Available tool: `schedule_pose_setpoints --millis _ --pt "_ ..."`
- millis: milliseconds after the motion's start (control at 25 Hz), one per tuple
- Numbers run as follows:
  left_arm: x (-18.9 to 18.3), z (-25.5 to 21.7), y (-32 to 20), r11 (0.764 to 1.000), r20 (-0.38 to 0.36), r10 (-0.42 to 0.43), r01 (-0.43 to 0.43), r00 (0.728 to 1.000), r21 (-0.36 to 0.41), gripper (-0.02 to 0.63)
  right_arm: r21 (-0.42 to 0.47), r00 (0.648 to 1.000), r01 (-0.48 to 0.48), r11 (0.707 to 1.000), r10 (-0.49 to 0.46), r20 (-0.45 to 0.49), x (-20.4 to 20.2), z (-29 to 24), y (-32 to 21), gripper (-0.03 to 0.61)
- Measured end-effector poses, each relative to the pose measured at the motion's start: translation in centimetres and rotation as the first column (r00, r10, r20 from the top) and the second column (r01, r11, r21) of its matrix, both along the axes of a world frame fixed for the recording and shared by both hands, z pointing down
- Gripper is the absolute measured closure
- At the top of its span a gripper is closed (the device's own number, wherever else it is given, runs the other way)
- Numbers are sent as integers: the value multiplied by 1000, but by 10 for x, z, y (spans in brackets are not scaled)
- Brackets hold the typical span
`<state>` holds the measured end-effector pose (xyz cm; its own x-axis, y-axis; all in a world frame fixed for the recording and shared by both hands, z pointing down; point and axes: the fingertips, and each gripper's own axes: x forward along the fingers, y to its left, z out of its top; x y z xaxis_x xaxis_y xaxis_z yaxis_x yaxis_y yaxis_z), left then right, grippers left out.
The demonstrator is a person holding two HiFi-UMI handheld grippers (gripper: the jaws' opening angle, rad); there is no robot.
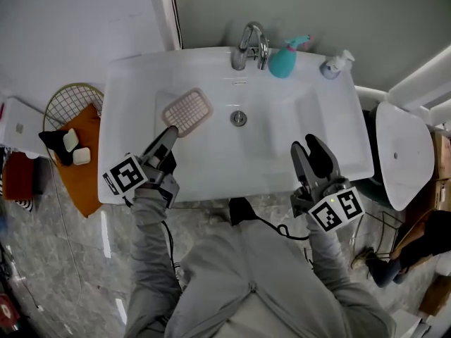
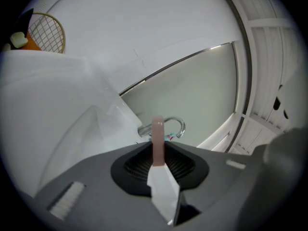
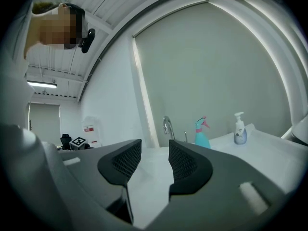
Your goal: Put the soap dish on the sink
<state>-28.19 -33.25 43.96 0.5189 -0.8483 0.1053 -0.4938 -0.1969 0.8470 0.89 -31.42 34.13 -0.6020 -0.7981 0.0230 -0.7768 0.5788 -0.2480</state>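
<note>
A pink ribbed soap dish [image 1: 187, 110] is over the left part of the white sink [image 1: 127, 97], beside the basin's left slope. My left gripper [image 1: 169, 134] is shut on its near corner. In the left gripper view the dish [image 2: 157, 137] shows edge-on, pinched between the dark pads, with the faucet [image 2: 169, 126] behind it. Whether the dish rests on the sink or hangs just above it I cannot tell. My right gripper [image 1: 311, 151] stands open and empty over the sink's front right. Its pads [image 3: 184, 163] are apart, with only white sink between them.
At the sink's back stand a chrome faucet [image 1: 250, 46], a teal spray bottle [image 1: 285, 59] and a pump bottle [image 1: 337, 63]. The drain [image 1: 239, 117] is mid-basin. A wire basket [image 1: 68, 98] with an orange cloth and soaps stands left. A white toilet [image 1: 402, 153] stands right.
</note>
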Motion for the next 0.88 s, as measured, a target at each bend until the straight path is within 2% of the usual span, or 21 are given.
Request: schedule_pose_setpoints --millis 400,880 --pt "-10 33 -107 995 23 41 -39 999 -86 477 -47 1000 -3 999 3 -1 2 18 -74 419" --pt "-12 75 -190 974 34 115 -106 993 -200 477 -102 999 -48 994 48 -3 13 38 -112 420"
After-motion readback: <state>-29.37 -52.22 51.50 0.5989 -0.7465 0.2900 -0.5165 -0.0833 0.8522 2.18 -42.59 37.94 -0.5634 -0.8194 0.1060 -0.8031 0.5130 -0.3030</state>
